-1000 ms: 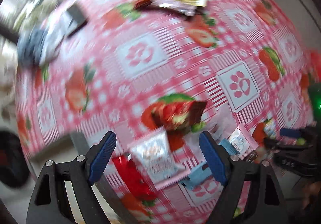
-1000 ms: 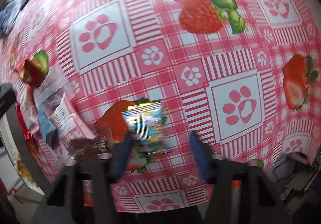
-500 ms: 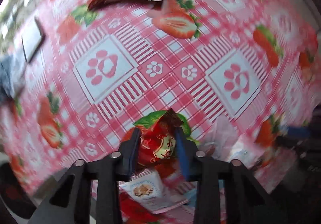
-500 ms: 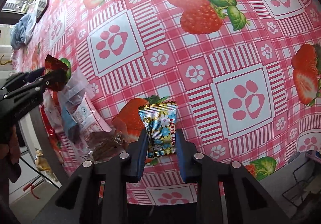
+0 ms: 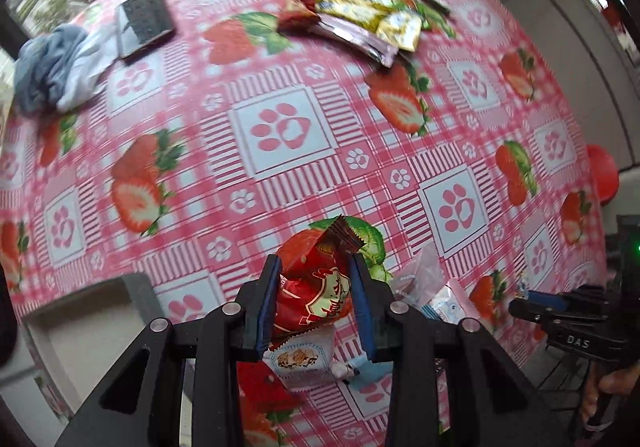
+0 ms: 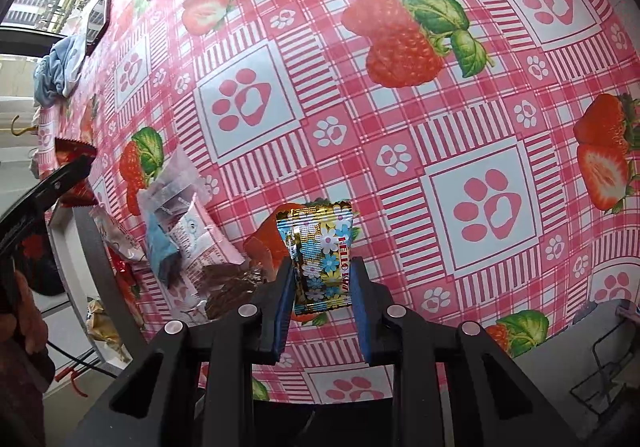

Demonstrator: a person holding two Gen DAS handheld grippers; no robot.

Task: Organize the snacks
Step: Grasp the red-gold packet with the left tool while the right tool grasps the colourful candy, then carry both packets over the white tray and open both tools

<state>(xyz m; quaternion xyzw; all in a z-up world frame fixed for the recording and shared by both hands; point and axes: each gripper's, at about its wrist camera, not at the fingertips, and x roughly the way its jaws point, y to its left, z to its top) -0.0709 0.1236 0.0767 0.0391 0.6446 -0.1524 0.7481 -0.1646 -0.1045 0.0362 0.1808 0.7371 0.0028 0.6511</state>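
Red snack packet [image 5: 316, 297] clamped in left claw [image 5: 316, 303].

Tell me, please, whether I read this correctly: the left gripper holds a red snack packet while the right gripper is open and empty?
Not quite. The left gripper does hold the red packet, but the right wrist view shows the right gripper shut on a flowered packet.

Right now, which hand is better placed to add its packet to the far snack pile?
Probably left: the left gripper holds the red foil packet, and the yellow-and-purple wrapper pile lies straight ahead.
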